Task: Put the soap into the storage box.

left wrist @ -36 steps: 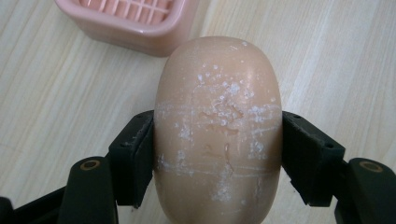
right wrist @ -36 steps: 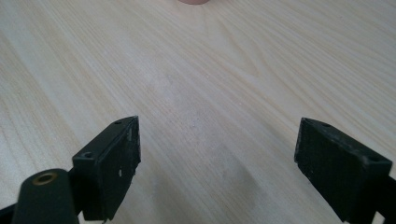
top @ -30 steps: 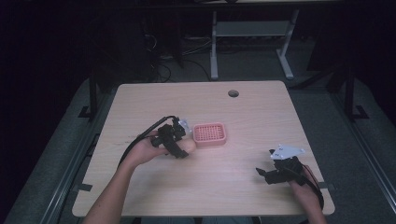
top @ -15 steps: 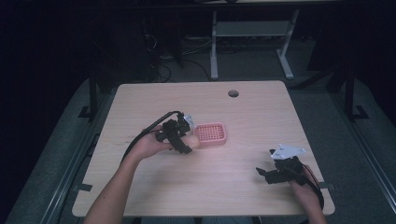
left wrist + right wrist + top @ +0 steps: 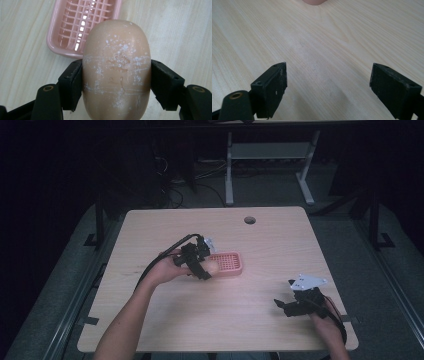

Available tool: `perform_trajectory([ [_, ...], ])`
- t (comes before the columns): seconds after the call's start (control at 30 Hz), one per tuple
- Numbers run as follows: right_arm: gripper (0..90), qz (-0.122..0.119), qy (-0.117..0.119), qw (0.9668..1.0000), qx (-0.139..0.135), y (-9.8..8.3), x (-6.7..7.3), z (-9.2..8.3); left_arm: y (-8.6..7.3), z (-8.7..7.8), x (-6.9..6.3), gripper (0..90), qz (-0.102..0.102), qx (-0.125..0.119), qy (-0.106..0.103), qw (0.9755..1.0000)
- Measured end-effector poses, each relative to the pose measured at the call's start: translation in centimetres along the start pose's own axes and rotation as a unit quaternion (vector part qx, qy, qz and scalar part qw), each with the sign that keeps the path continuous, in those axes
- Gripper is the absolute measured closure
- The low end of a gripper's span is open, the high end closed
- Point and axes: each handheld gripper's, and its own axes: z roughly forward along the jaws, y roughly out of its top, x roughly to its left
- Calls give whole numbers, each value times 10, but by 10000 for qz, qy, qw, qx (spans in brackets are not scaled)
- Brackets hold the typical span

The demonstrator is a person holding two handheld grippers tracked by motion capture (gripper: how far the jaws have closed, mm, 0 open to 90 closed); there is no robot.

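The soap [image 5: 116, 70], a tan oval bar flecked with white, is pinched across its middle by the left gripper [image 5: 199, 262], one black jaw pressed to each side. It hangs just over the near-left rim of the pink dish [image 5: 82, 23], above the table [image 5: 260, 245] a little left of centre. In the high view the soap [image 5: 212, 267] sits at the dish's [image 5: 231, 262] left end, touching or nearly so; whether it is already over the grid or only at the rim cannot be told.

Over the last second the left gripper has moved right and slightly away from the person, and the soap has gone from beside the dish to its edge. That suggests the carry is nearly finished: what is left is probably a short move over the grid, a lowering, and a release.

The right gripper [image 5: 289, 306] has stayed where it was, low over the near right of the table, well apart from the dish. Its jaws are spread wide with bare wood between them [image 5: 328, 82].
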Motion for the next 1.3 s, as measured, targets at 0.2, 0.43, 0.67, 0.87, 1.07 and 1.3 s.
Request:
perform_trajectory([
  [0.2, 138, -9, -8, 10000, -5, 0, -1, 0, 9, 2, 4, 322, 26, -16, -3, 10000],
  [0.43, 138, 23, -17, 10000, -14, -1, -2, -1, 18, 4, 9, 322, 73, 25, -17, 10000],
  [0.67, 138, 33, -20, 10000, -22, -1, -2, -2, 28, 4, 14, 322, 123, 41, 0, 9999],
  [0.87, 138, 22, -21, 10000, -32, -1, -3, -2, 38, 9, 19, 322, 192, 72, -2, 9998],
  [1.07, 138, 39, -29, 10000, -26, -2, -3, -2, 46, 16, 23, 322, 218, 67, -93, 9997],
  [1.3, 138, 116, 6, 9999, -63, -2, -3, -2, 48, 28, 32, 322, 77, 27, -107, 9999],
])
